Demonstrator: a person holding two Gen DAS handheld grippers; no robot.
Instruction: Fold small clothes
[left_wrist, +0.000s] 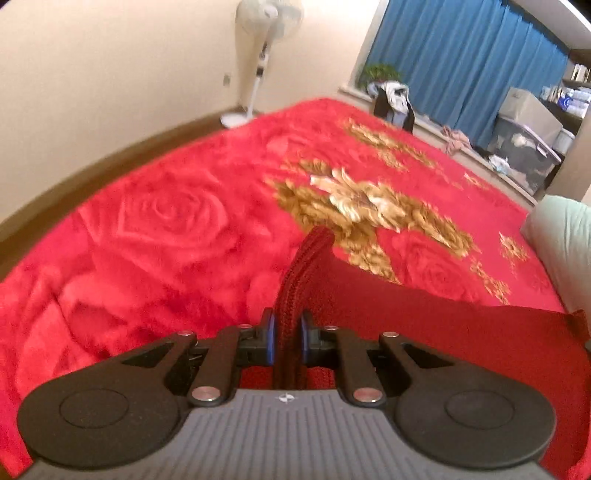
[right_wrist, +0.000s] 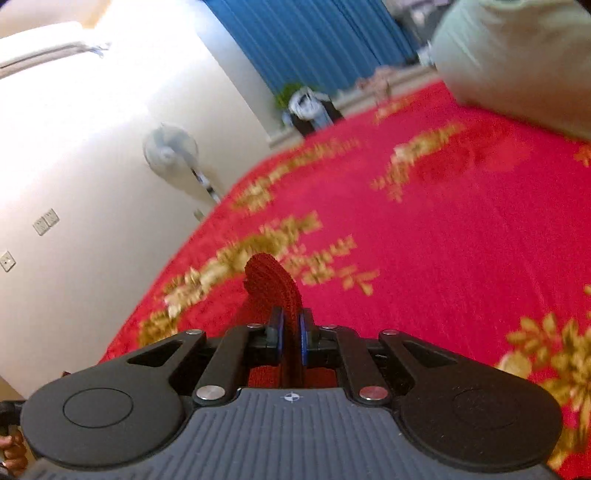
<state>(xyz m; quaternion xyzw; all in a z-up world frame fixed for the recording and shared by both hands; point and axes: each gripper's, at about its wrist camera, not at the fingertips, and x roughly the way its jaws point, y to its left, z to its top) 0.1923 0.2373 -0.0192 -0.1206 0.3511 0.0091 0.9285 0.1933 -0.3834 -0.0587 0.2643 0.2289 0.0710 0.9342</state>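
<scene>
A dark red knitted garment is held off the bed between both claws. In the left wrist view its ribbed edge is pinched upright between the blue pads of the left claw, and the cloth is seen stretching away to the right, taut and raised above the red rose-patterned blanket. In the right wrist view another knitted edge is clamped in the right claw — the jaws are pressed together on it, with a rounded tip of cloth standing above them.

No fold can be made out in the cloth that shows; much of the garment is hidden below the claws. The task is judged to be at an early stage — the piece is gripped at two points and spread, while laying it down, folding and smoothing appear to be left.

Farther out, a pale green pillow is seen at the bed's edge, a standing fan by the wall, and blue curtains beyond.
</scene>
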